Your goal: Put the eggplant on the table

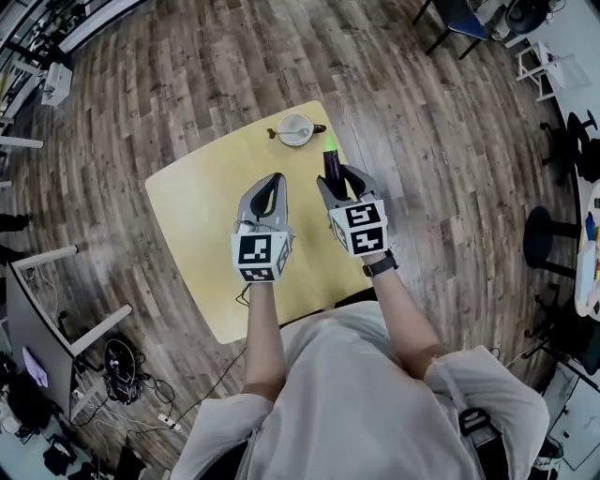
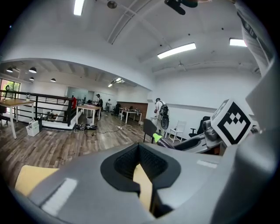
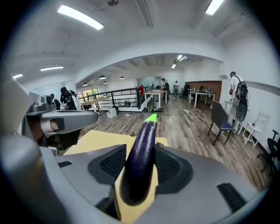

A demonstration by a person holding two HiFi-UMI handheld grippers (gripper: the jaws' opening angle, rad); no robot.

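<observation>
1. Wood-plank floor (image 1: 112, 103) fills the head view, and a yellow table (image 1: 192, 220) sits at the centre of the frame, its bare top reaching to the left.
2. Left of centre, the left gripper (image 1: 273, 178) hangs over the tabletop. In the left gripper view its jaws (image 2: 139, 148) meet at the tips with nothing between them; only a strip of yellow table shows through the slit behind the tips.
3. Near the table's upper edge, a white cup on a saucer (image 1: 295, 129) stands well apart from both grippers.
4. Just right of centre, the right gripper (image 1: 335, 180) is clamped on the eggplant (image 1: 332, 161), which lies over the table's upper right part. Its green end points toward the top of the frame.
5. In the right gripper view, the dark purple eggplant (image 3: 146, 131) runs lengthwise between the two pads (image 3: 173, 164), which press on either side of it.
6. At the far right stands a dark stool (image 1: 539, 234), with a blue chair (image 1: 461, 17) in the upper right corner.
</observation>
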